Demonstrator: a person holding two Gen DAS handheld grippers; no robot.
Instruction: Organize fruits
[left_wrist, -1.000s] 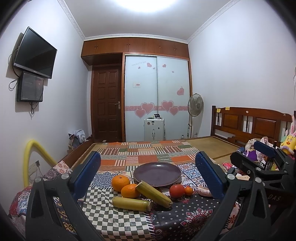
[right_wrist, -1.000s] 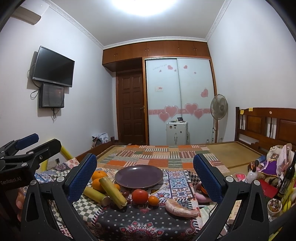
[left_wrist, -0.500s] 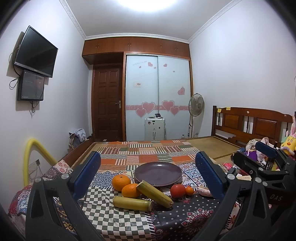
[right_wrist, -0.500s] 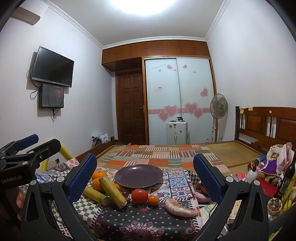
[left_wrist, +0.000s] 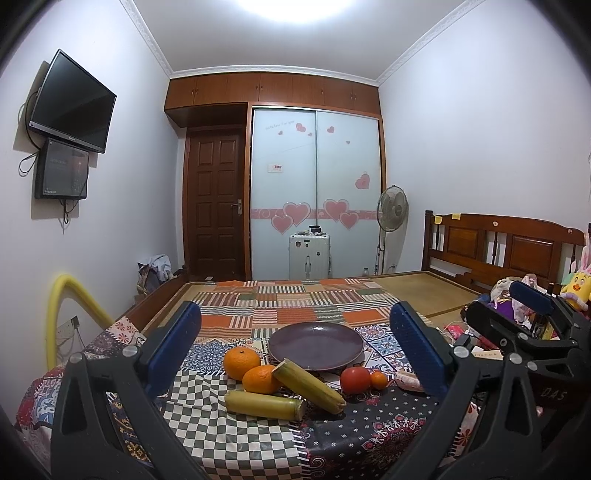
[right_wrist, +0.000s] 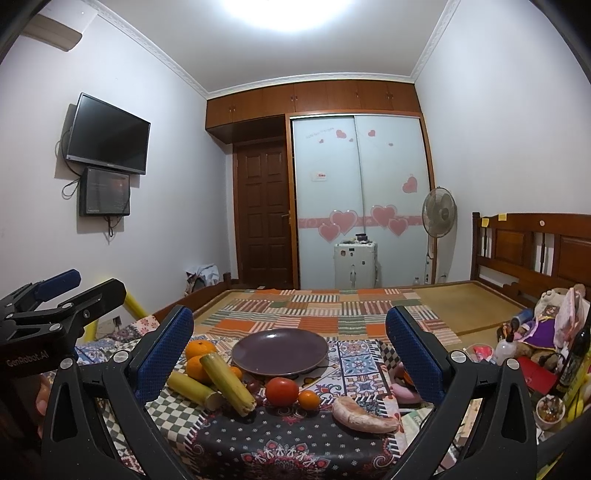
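Nothing is gripped; the task looks to be at its opening step, choosing a first fruit.

Left gripper (left_wrist: 295, 341): jaws spread wide and empty, hovering short of the tabletop (left_wrist: 229, 439), framing the fruit cluster at lower centre of the left wrist view.

Left to right in that view: two oranges (left_wrist: 242, 363) (left_wrist: 260, 379), touching one another, at the plate's left edge. In front of them, two yellow-green cane-like stalks: one lying flat (left_wrist: 264, 405), the other (left_wrist: 308, 386) slanted, its upper end against the nearer orange. Then a red tomato (left_wrist: 355, 380) with a small orange fruit (left_wrist: 379, 380) just beside it. A pinkish item (left_wrist: 408, 381) lies half hidden behind the right finger.

The purple plate (left_wrist: 316, 345) sits behind the cluster at frame centre and holds nothing.

Right gripper (right_wrist: 290, 339): jaws likewise spread and empty, hovering off the tabletop. In the right wrist view the pinkish item shows whole at lower right of centre, near the tabletop's front edge.

Judgement: the plate is the likely destination. The next move calls for lowering one gripper over a single fruit and pinching it without nudging its neighbours. The tomato stands freest; the oranges are crowded by the slanted stalk, and round fruit may roll on the cloth.
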